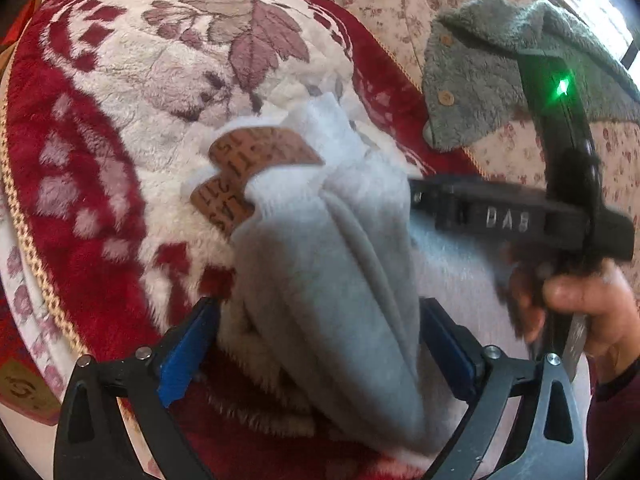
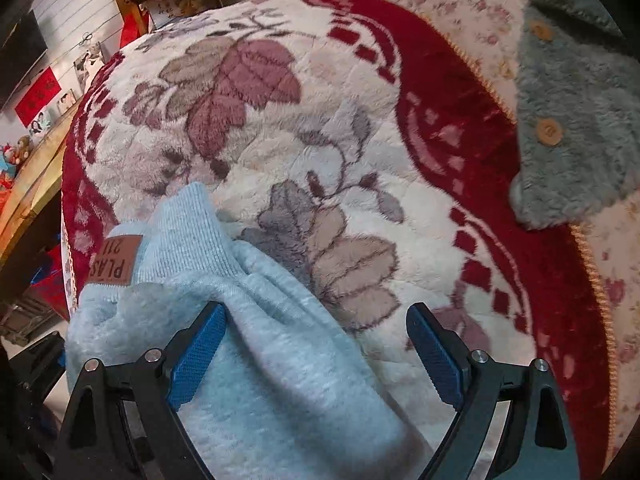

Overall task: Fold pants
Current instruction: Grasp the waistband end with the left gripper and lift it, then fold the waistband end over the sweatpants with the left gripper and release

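The light blue fleece pants [image 1: 320, 264] lie bunched on a red and cream floral blanket [image 1: 120, 92]. A brown leather patch [image 1: 248, 168] with printed letters sits on their waistband. My left gripper [image 1: 320, 340] is open, its blue pads on either side of a thick fold of the pants. In the right wrist view the pants [image 2: 248, 352] fill the lower left, with the patch [image 2: 116, 260] at the left. My right gripper [image 2: 316, 352] is open over the pants' edge, its left pad [image 2: 200, 356] against the fabric. The right gripper's body and the hand holding it show in the left wrist view [image 1: 520, 216].
A grey-green fleece garment with wooden buttons [image 2: 572, 120] lies at the right on a floral sheet [image 2: 460, 4]; it also shows in the left wrist view [image 1: 480, 80]. The blanket's edge drops off at the left toward a wooden shelf [image 2: 32, 184].
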A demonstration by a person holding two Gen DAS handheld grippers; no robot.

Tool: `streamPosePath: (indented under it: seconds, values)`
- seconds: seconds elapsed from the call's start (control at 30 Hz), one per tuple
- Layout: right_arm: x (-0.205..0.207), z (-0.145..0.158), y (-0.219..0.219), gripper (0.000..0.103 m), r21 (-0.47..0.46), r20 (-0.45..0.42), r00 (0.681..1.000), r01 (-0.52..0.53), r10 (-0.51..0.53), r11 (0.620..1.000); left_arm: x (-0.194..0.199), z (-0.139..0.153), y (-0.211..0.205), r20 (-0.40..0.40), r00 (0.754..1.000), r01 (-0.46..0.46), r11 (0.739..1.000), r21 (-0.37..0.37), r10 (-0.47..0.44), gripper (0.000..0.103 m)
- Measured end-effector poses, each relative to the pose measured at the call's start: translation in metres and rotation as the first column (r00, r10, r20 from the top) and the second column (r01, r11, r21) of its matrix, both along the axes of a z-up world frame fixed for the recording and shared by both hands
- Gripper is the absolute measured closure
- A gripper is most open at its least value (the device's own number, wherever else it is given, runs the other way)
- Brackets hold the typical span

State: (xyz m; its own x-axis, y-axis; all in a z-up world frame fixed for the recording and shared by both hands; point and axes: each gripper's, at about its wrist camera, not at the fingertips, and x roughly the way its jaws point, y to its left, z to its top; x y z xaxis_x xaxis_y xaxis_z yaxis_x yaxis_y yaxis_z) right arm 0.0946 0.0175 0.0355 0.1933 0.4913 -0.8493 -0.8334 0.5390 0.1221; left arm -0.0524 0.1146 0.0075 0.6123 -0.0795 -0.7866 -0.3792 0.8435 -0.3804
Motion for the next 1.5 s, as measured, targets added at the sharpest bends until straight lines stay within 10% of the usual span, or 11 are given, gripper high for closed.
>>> streamPosePath:
  seconds: [0.13,0.27,0.4,0.7,1.1,1.43,1.5]
  values:
    - [-0.004,-0.003,0.001,0.039,0.056,-0.065,0.996,-0.051,0.054,0.997,0.007,-0.001,0.003,0.043,0.999,-0.012,1.0,-0.003,0.012,0.008]
    - [-0.012,0.003,0.004,0.057,0.03,-0.027,0.997,-0.073,0.074,0.997,0.013,0.001,0.005,0.094,0.995,0.045,0.997,-0.058,-0.039,0.063]
    - [-0.016,0.013,-0.003,0.073,0.034,-0.022,0.997,-0.069,0.07,0.997,0.013,0.011,-0.004,0.106,0.99,0.095,0.995,-0.029,-0.091,0.075]
    - [-0.036,0.058,-0.026,0.076,0.099,0.043,0.997,-0.062,0.058,0.993,-0.004,0.058,-0.023,0.194,0.971,0.128,0.99,0.062,-0.138,0.077]
    - [-0.062,0.146,-0.139,0.076,0.175,0.135,0.991,-0.022,-0.001,0.984,-0.035,0.135,-0.126,0.325,0.885,0.252,0.931,0.265,-0.332,0.077]
    - [-0.077,0.099,-0.274,0.076,0.204,0.0,0.98,0.195,-0.199,0.959,-0.057,0.1,-0.261,0.246,0.821,0.381,0.816,0.435,-0.515,0.074]
    - [-0.078,0.08,-0.295,0.076,0.183,-0.03,0.968,0.252,-0.251,0.95,-0.059,0.089,-0.278,0.226,0.805,0.422,0.798,0.429,-0.548,0.055]
